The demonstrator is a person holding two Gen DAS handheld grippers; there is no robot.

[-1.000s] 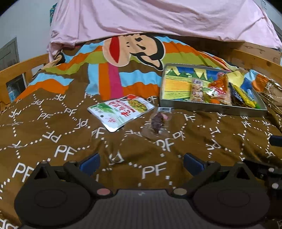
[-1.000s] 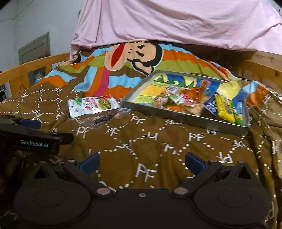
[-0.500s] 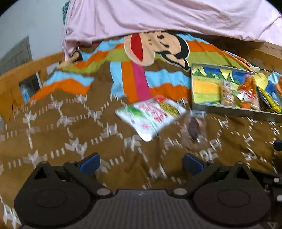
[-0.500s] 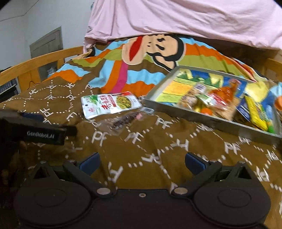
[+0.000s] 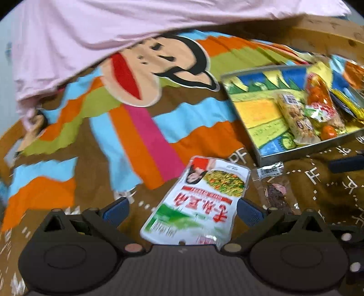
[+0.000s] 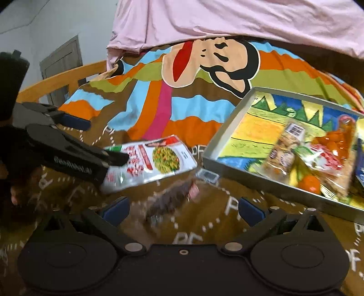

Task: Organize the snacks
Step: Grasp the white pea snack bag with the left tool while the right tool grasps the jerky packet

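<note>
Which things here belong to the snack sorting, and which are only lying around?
For the job:
- white snack pouch
- clear dark snack packet
- tin tray with snacks inside
- left tool, open
- right tool, open

Only lying around:
- brown patterned blanket
- pink sheet
- wooden bed rail

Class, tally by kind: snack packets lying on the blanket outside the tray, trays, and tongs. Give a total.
Snack packets on the blanket: 2 (white pouch, clear packet of dark snack)
Trays: 1 (metal tray)
Tongs: 2 (left tongs, right tongs)
Total: 5
</note>
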